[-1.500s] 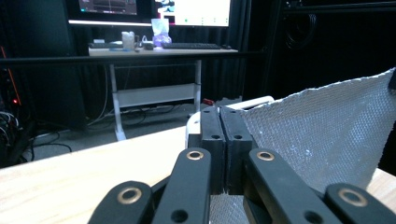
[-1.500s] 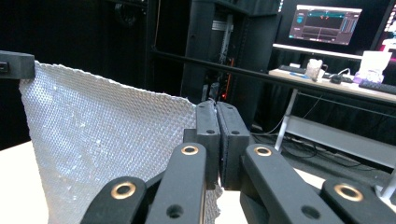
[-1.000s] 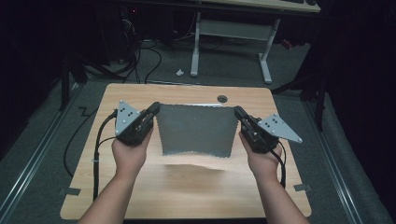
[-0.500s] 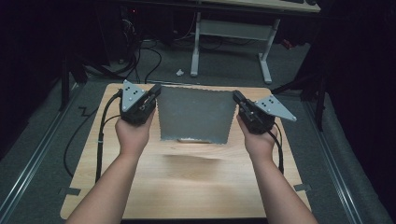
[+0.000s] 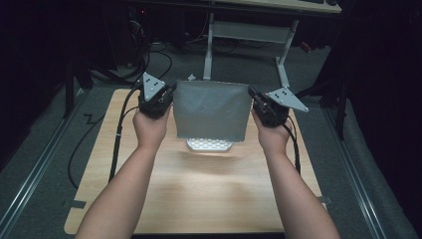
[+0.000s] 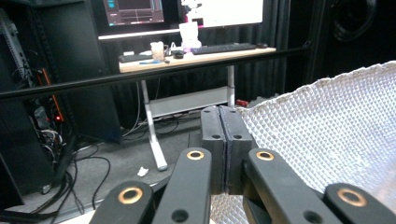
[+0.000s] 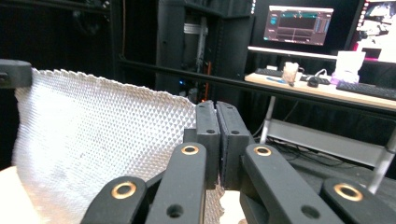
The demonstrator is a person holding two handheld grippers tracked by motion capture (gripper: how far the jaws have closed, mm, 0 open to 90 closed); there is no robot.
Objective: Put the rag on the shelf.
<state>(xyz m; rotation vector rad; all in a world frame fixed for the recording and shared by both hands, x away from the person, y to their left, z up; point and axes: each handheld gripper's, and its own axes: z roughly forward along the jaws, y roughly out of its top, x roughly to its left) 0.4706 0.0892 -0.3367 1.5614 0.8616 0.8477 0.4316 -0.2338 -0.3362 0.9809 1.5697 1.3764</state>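
A white waffle-weave cloth hangs stretched between my two grippers above the far half of the wooden table. It looks grey from above. My left gripper is shut on its upper left corner, my right gripper on its upper right corner. A brightly lit strip of the cloth's lower end lies at the tabletop. In the left gripper view the jaws are pressed together with the cloth spreading rightward. In the right gripper view the shut jaws pinch the cloth, which runs leftward.
Beyond the table stands a desk with monitors and a keyboard, on white legs. A black bar crosses in front of it. Cables trail from both grippers along the table's sides and over the floor.
Both hands have risen and moved away from the person, carrying the cloth. Its lower edge has come up from the table's middle toward the far half.
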